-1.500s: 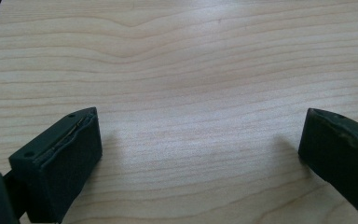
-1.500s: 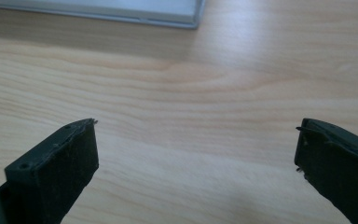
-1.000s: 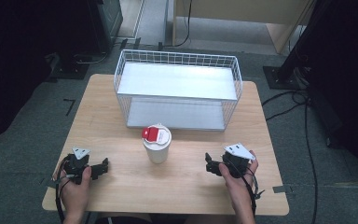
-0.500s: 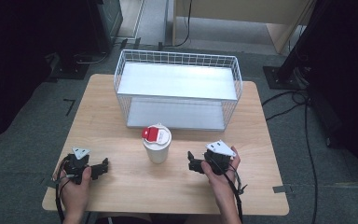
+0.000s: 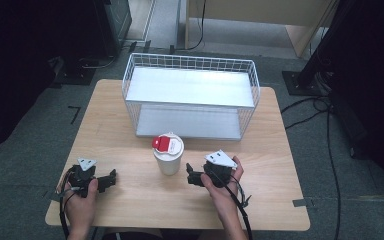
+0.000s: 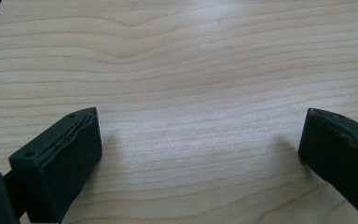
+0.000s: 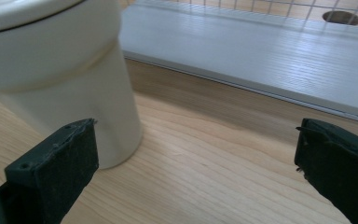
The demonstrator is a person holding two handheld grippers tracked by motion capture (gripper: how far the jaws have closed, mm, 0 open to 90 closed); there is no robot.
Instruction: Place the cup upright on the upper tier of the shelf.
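A white paper cup [image 5: 168, 155] with a white lid and a red label stands upright at the middle of the wooden table [image 5: 130, 120]. My right gripper [image 5: 194, 176] is just right of the cup, low over the table, open and holding nothing. In the right gripper view the cup [image 7: 60, 79] rises at the left, just past the left jaw and outside the gap. My left gripper [image 5: 109, 179] rests near the table's front left, open, over bare wood [image 6: 200, 93].
A white wire rack [image 5: 190, 95] with a grey shelf and grey base board [image 7: 261, 56] stands behind the cup at the table's back middle. Cables trail from both grippers over the front edge. Dark stands and cables lie on the floor around the table.
My right gripper has moved left across the table, from the front right to just beside the cup. The left gripper and the cup have stayed where they were.
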